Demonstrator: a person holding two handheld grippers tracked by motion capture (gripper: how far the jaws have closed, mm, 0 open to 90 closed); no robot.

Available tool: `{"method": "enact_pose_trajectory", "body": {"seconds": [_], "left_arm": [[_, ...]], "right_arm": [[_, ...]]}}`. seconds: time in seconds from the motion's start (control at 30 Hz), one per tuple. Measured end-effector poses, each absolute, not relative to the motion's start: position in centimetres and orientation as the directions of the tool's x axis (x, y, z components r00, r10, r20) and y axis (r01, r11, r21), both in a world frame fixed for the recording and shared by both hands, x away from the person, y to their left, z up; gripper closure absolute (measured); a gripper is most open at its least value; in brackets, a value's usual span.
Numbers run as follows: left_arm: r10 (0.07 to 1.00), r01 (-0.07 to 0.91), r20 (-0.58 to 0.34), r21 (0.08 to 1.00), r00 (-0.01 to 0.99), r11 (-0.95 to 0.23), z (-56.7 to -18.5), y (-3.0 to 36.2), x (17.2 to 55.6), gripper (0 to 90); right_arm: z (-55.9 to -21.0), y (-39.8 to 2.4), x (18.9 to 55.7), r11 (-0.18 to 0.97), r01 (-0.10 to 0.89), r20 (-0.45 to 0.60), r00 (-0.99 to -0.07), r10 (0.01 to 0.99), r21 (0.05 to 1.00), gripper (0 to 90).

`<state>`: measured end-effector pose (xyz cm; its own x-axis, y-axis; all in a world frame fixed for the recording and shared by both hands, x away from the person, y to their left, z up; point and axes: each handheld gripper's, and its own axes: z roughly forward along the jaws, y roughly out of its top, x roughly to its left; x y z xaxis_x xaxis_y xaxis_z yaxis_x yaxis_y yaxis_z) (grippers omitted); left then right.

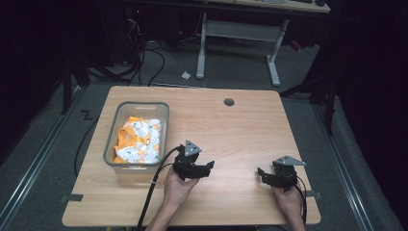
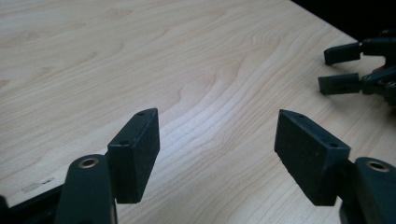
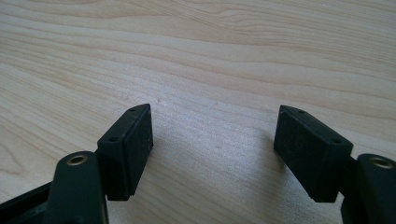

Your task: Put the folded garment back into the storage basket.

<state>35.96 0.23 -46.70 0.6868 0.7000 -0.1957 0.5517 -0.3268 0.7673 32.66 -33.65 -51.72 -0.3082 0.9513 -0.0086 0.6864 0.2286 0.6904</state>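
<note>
A: What's hard to read here?

B: The room around the table is dark, so only cables and a desk frame come through. The person's forearms are cut off at the bottom edge of the high view. The folds of the cloth in the bin run together; I can't tell how many pieces there are.

A: What does that cloth look like?

B: The orange and white cloth is crumpled, white parts printed with small marks, orange showing at the top and left. It lies inside the grey bin, a rectangular tub with rounded corners.

A: Where is it from the grippers?

B: The bin is just beside the left gripper, on the side away from its jaws, which point toward the right gripper. The cloth touches neither gripper. The right gripper is well apart from the bin, across the bare wood.

A: And the jaws?

B: In the left gripper view the left gripper stands wide with nothing between its pads, just wood grain, and the other gripper's jaws show at the upper right. The right gripper is likewise spread wide and empty, low over the tabletop.
</note>
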Motion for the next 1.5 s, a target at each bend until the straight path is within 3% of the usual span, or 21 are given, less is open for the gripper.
{"method": "enact_pose_trajectory", "body": {"seconds": [0.37,0.7,1.07,1.3,1.5], "left_arm": [[0.705,0.566,-0.196,0.752,0.681,-0.338,-48.4,-0.7,36.3,31.3],[0.742,0.567,-0.111,0.722,0.661,-0.397,-49.4,-1.5,36.6,30.7],[0.759,0.594,-0.124,0.706,0.639,-0.385,-50.6,-1.8,37.6,30.9],[0.783,0.594,-0.038,0.675,0.621,-0.438,-51.8,-1.9,38.1,30.8],[0.785,0.564,-0.048,0.723,0.618,-0.4,-52.5,-1.0,37.9,29.1]], "right_arm": [[-51.7,-33.6,32.7,0.228,0.687,-0.008,-0.308,0.951,0.69,28.4],[-51.7,-33.6,32.7,0.228,0.687,-0.008,-0.308,0.951,0.69,28.4],[-51.7,-33.6,32.7,0.228,0.687,-0.008,-0.308,0.952,0.69,28.5],[-51.7,-33.6,32.7,0.228,0.687,-0.008,-0.308,0.952,0.69,28.4],[-51.7,-33.6,32.7,0.228,0.687,-0.008,-0.307,0.952,0.69,28.4]]}}
